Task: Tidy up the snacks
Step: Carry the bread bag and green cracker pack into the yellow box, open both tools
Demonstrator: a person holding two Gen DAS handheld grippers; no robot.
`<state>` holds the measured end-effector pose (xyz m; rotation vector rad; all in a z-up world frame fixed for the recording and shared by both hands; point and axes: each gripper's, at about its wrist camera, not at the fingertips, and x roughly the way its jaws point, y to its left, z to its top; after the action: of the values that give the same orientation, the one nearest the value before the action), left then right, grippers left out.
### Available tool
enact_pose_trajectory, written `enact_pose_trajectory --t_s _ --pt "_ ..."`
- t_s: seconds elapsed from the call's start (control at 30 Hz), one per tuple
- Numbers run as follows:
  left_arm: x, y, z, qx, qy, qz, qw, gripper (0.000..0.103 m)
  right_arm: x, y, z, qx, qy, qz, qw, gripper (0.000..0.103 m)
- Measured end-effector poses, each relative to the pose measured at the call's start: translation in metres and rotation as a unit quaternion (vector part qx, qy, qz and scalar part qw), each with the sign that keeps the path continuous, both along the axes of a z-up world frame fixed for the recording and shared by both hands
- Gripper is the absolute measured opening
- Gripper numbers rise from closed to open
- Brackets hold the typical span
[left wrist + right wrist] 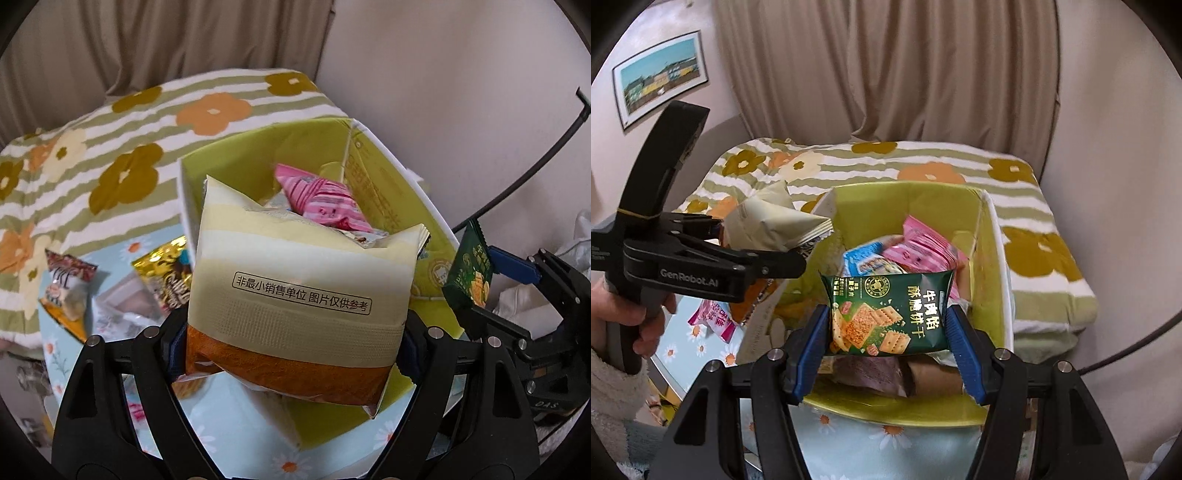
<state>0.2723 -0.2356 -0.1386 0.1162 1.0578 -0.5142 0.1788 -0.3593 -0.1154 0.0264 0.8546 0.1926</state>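
Where the left wrist view looks down, the left gripper (291,354) clamps a cream-and-orange snack packet (295,291) above the green box (373,177), which holds a pink packet (321,199); two more packets (70,284) lie on the floral tablecloth (229,439). Right wrist view: right gripper (886,325) pinches a dark green cracker packet (886,314) over the same box.

Open lime-green cardboard box (993,236), white-edged, on daisy-print cloth, holding pink striped packets (923,247). Cream-and-orange banded snack pouch (299,295) upright over its left rim. Dark green cracker packet (890,314) level above near edge.
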Motion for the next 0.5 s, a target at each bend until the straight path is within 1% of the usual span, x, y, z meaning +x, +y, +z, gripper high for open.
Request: enact_pose_trajectory --t_s 0.1,0.13,0.27,0.33,0.4,0.5 --pt "0.004 -0.011 -0.003 0.011 0.002 -0.015 0.9998 0.101 -0.001 -0.006 -0.003 0.002 0.006 -0.016 1.000 0.059" --pt "0.004 -0.013 -0.005 0.019 0.001 -0.015 0.9997 0.102 -0.002 -0.008 -0.003 0.004 0.007 -0.021 1.000 0.059" --pt "0.000 -0.010 -0.012 0.044 0.007 -0.017 0.9989 0.102 -0.004 -0.014 -0.001 0.008 0.004 -0.030 1.000 0.059" --pt "-0.005 -0.004 -0.013 0.045 0.005 -0.014 0.9989 0.102 -0.003 -0.014 -0.002 0.007 0.002 -0.032 0.999 0.059" --pt "-0.005 -0.004 -0.014 0.050 0.004 -0.021 0.9985 0.102 -0.004 -0.015 -0.004 0.013 0.001 -0.035 0.999 0.059" --pt "-0.001 -0.011 -0.019 0.041 0.019 -0.034 0.9984 0.102 -0.002 -0.017 -0.009 0.023 0.004 -0.041 0.999 0.059"
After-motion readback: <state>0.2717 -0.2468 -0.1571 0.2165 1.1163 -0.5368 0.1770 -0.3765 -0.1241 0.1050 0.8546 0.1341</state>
